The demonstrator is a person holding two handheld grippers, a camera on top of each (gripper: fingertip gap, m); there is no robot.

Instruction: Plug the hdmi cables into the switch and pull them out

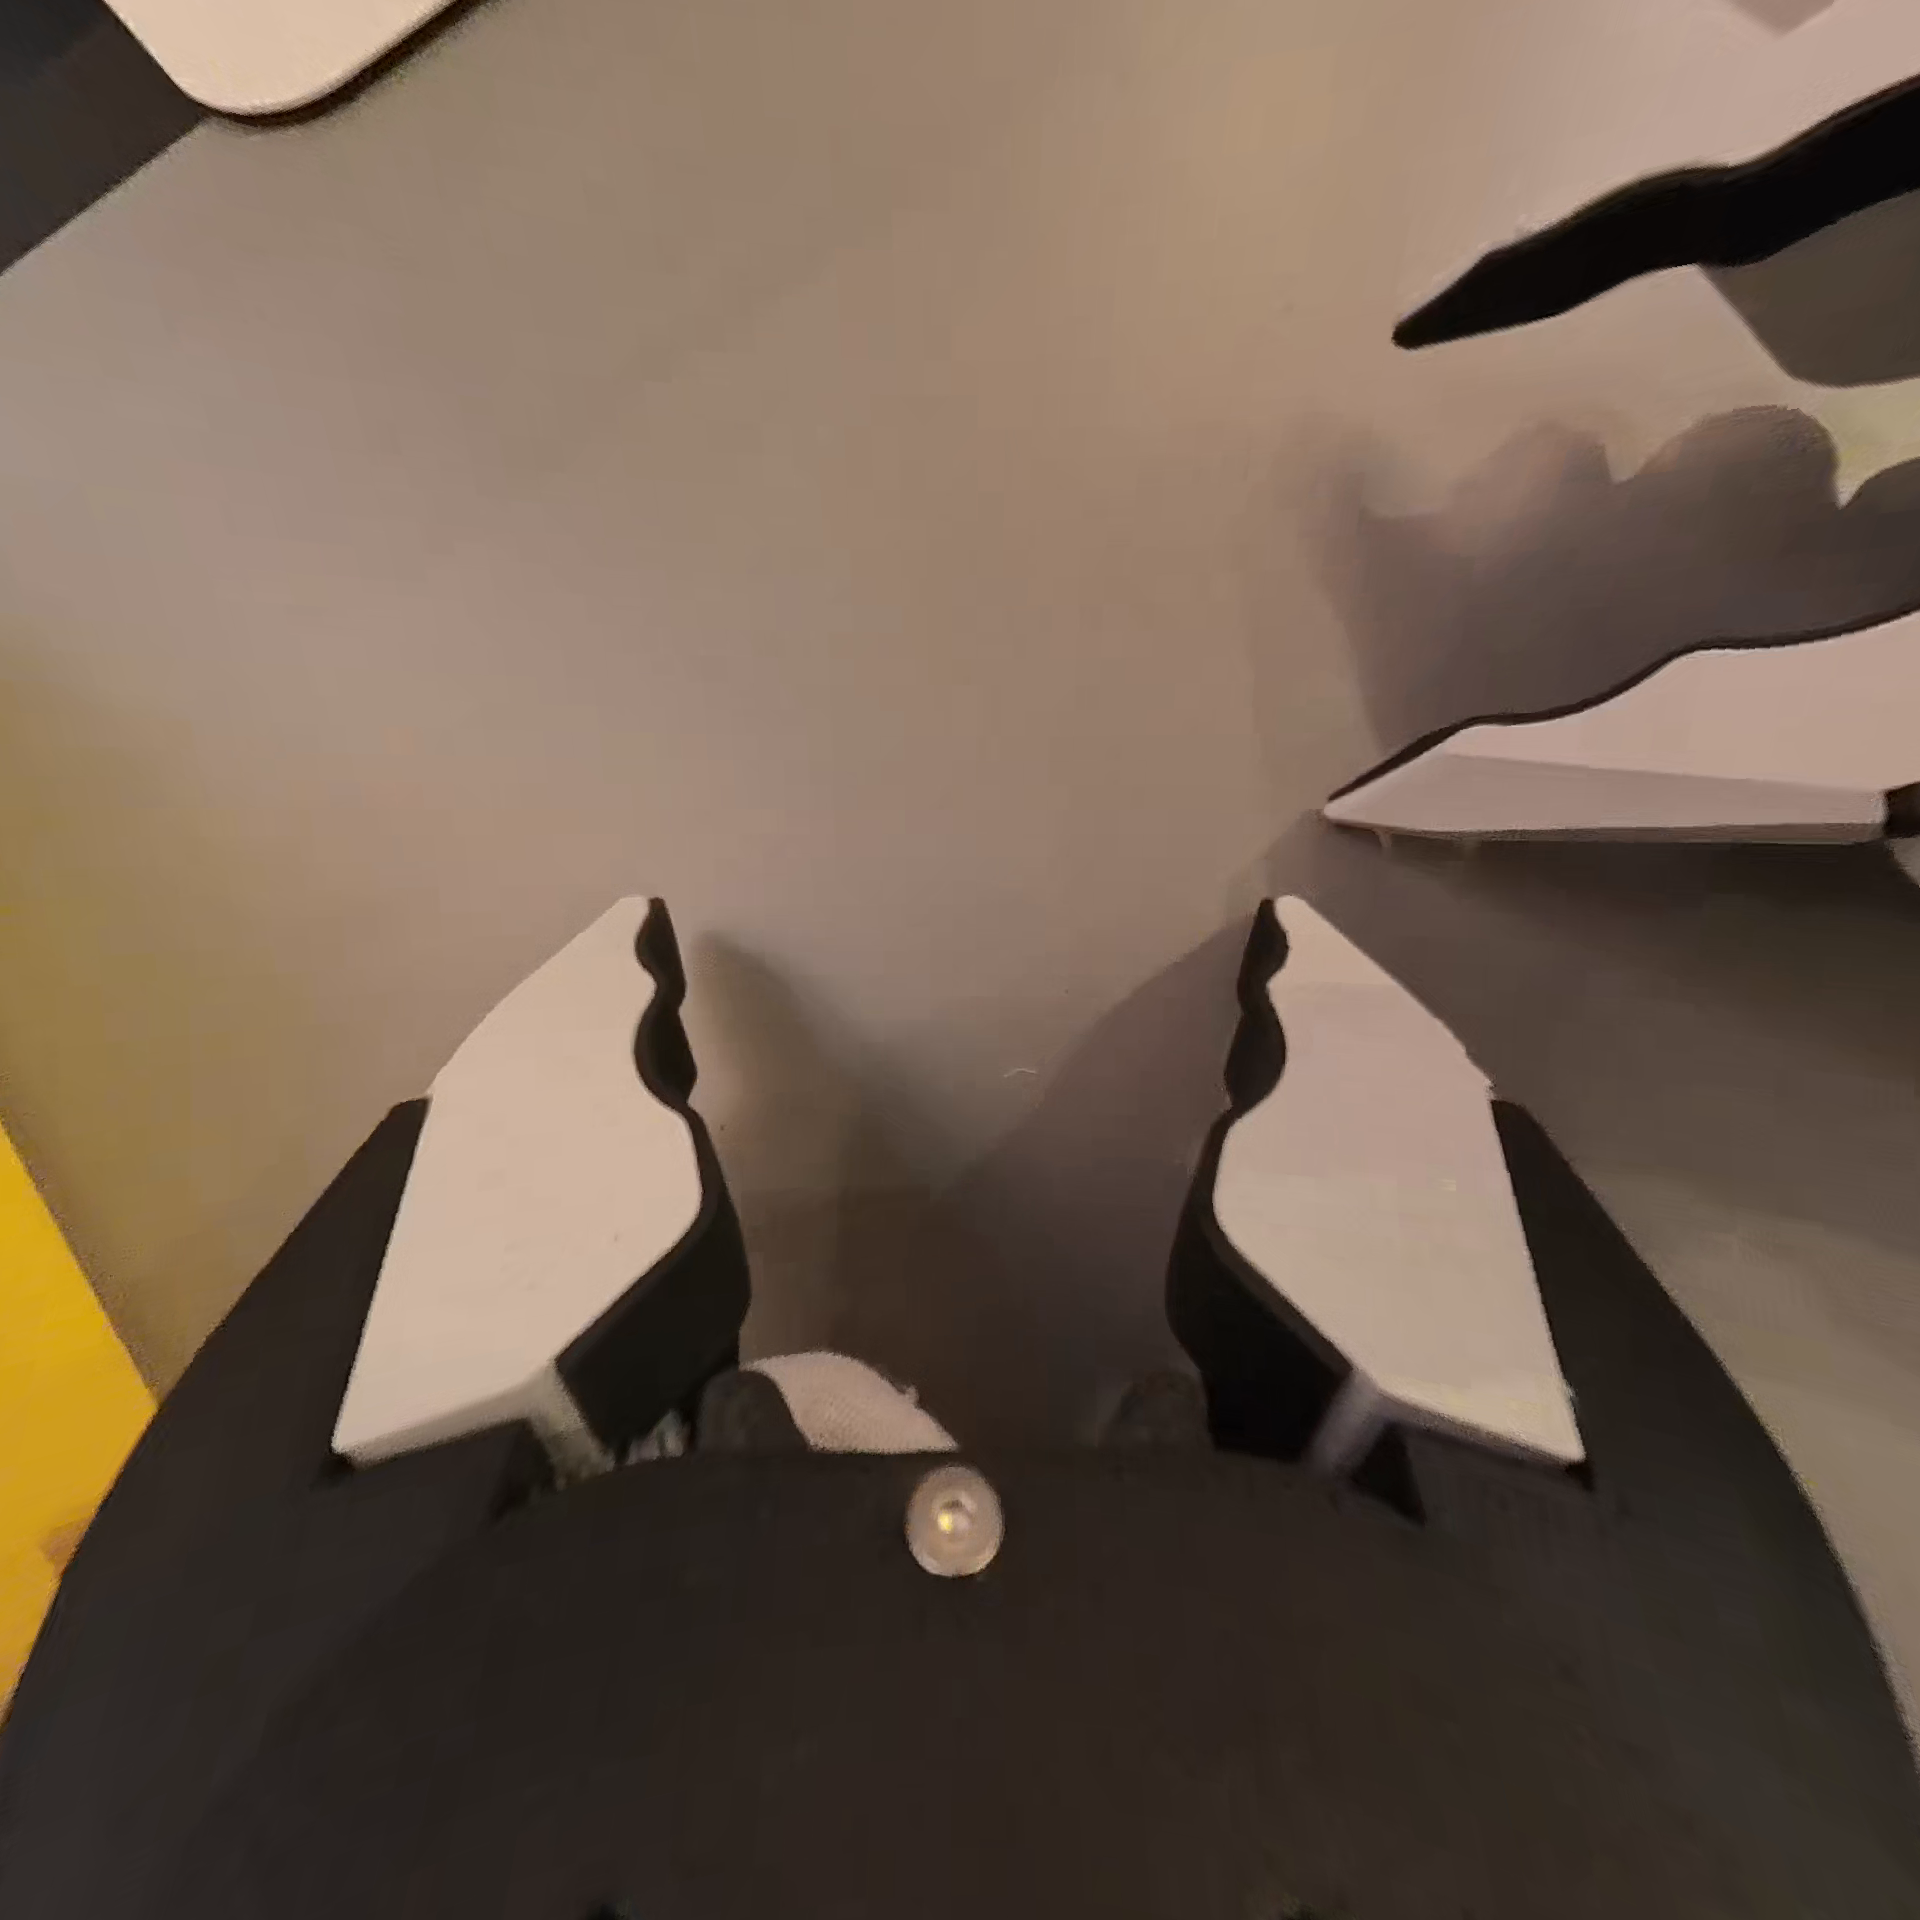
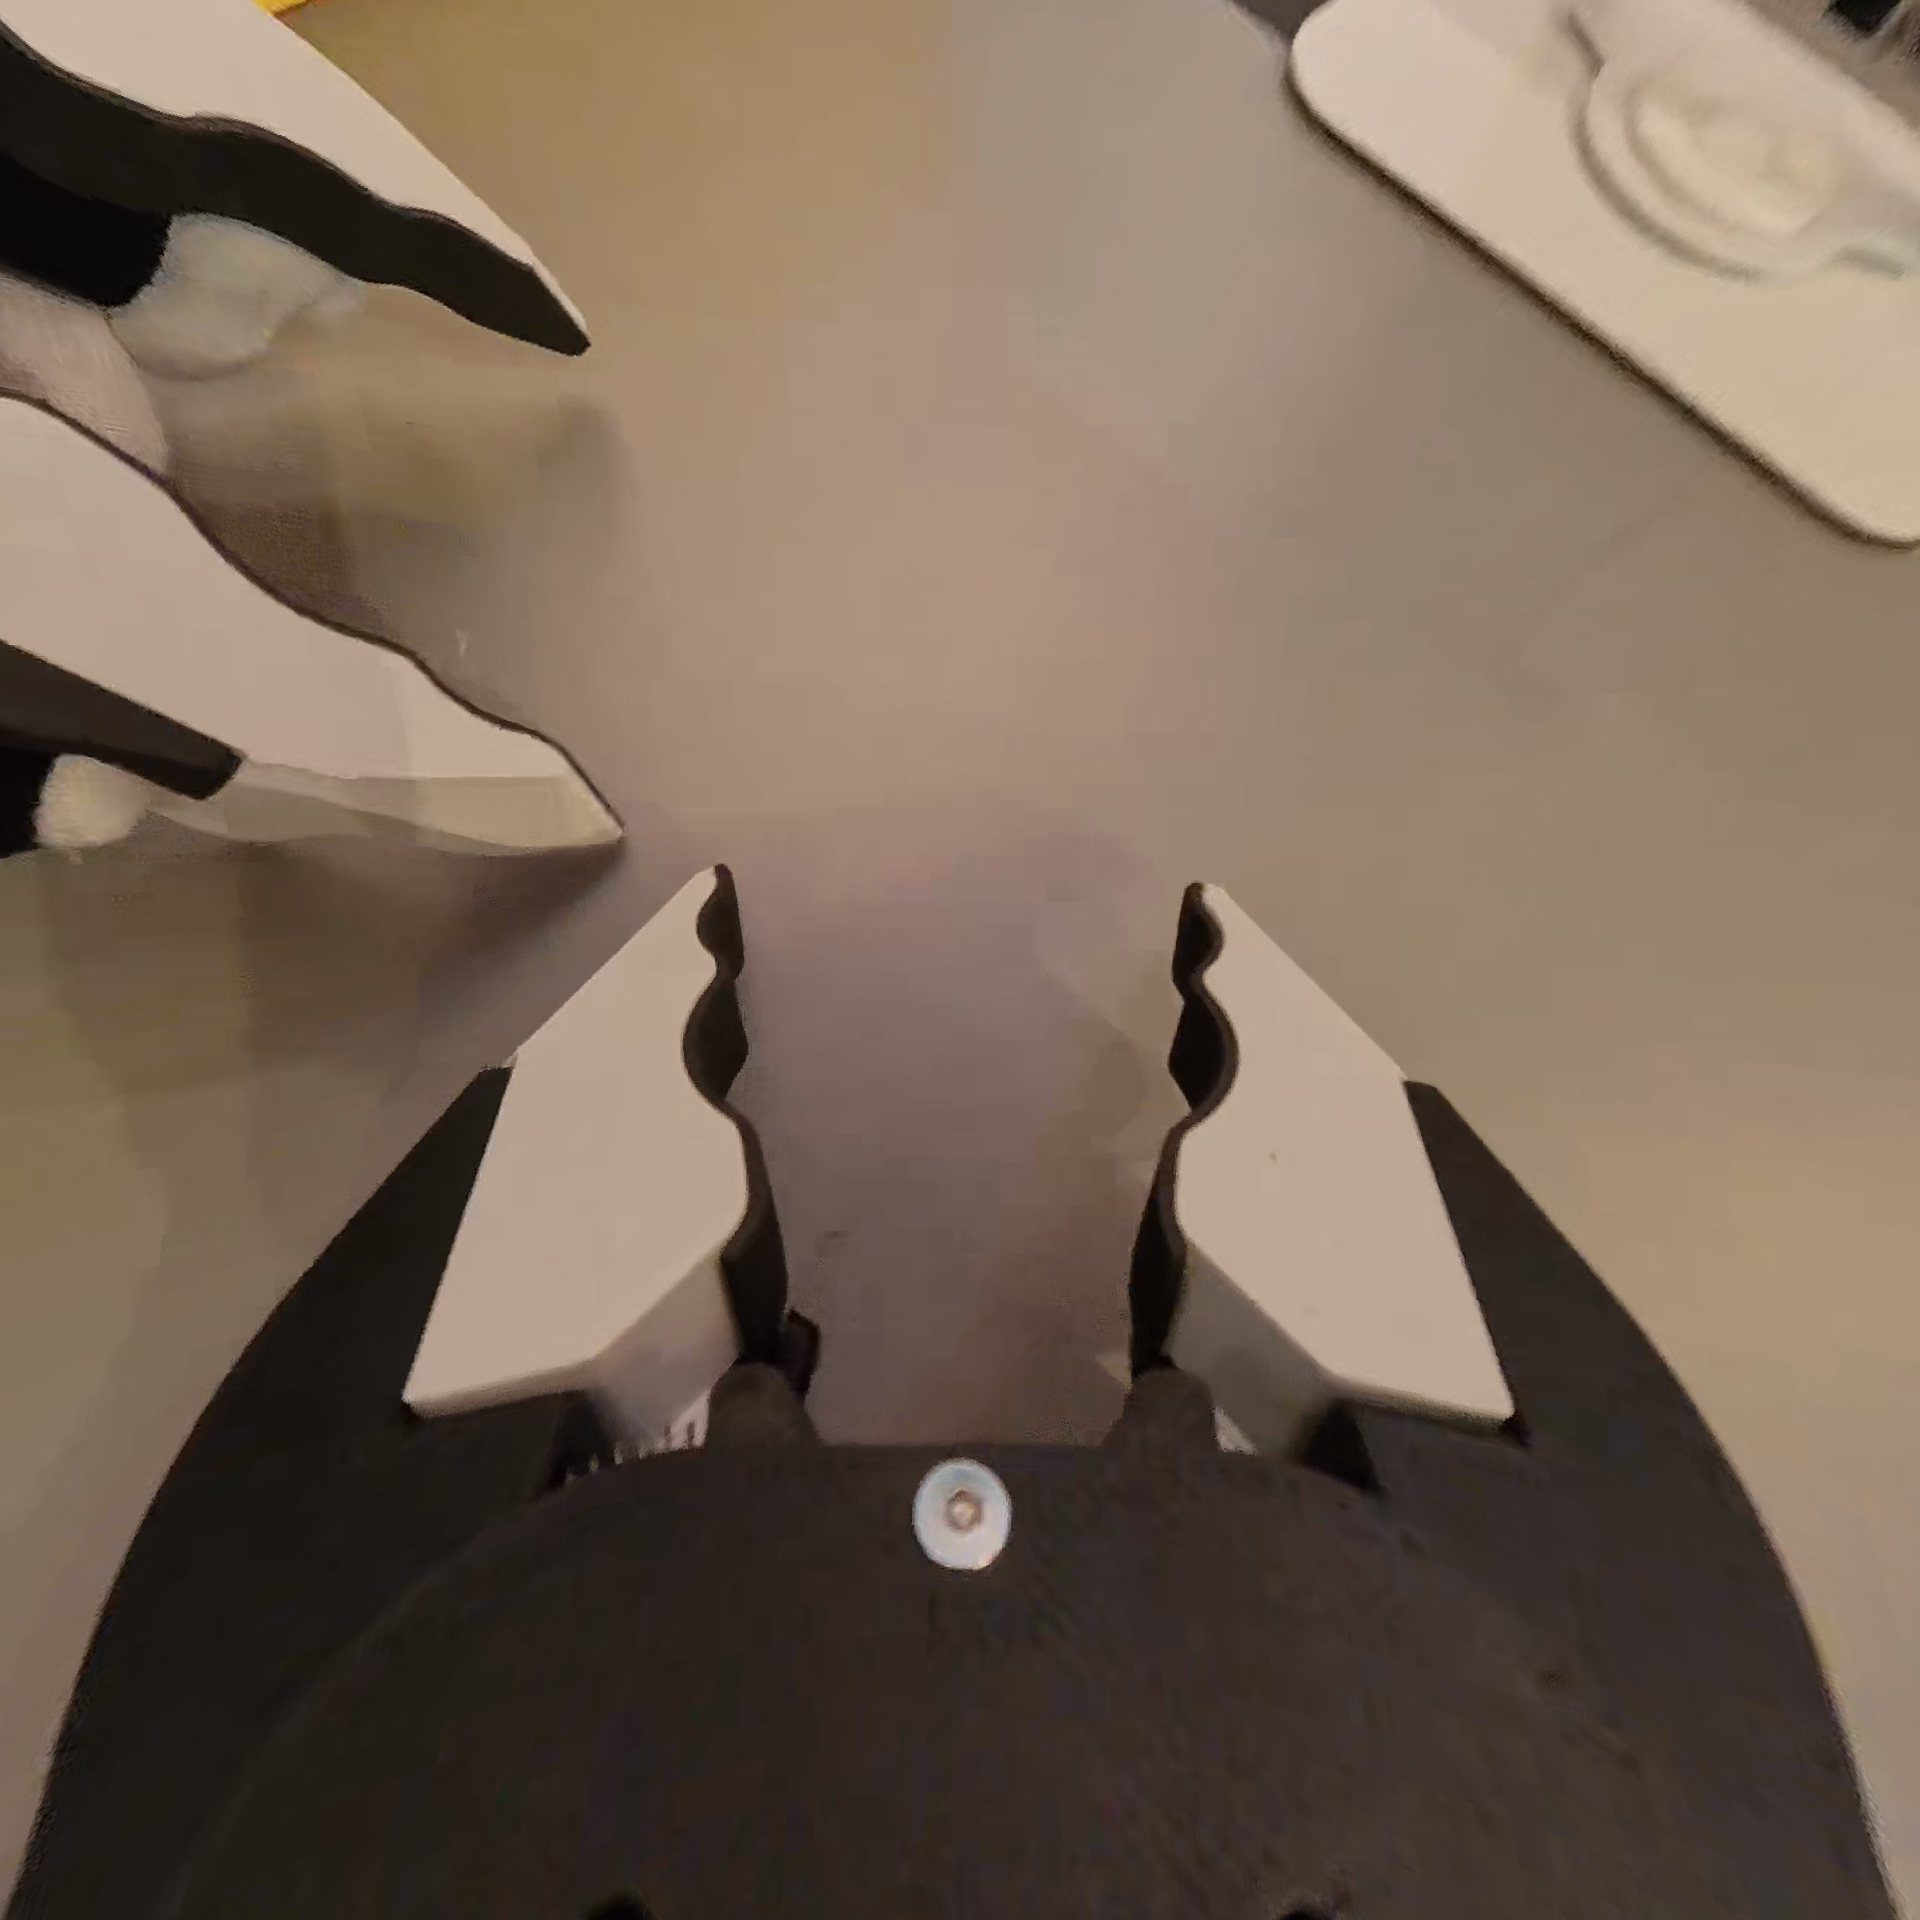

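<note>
— What's under me?

— A bare grey tabletop (image 1: 831, 520) fills both views. A white flat base (image 2: 1538, 270) lies at 1 o'clock in my right view, and a yellow patch (image 1: 42, 1247) sits at 8 o'clock in my left.

— And the grippers?

— My left gripper (image 1: 961, 914) and right gripper (image 2: 956, 883) both gape wide, holding nothing. I can't see any HDMI cables or switch

A white flat board (image 2: 1621, 270) ahead-right of the right gripper (image 2: 956, 894) was cut off by the frame edge, its raised round fitting blurred. Ahead-left of the left gripper (image 1: 961, 914), a white rounded plate (image 1: 281, 52) was mostly cropped.
</note>
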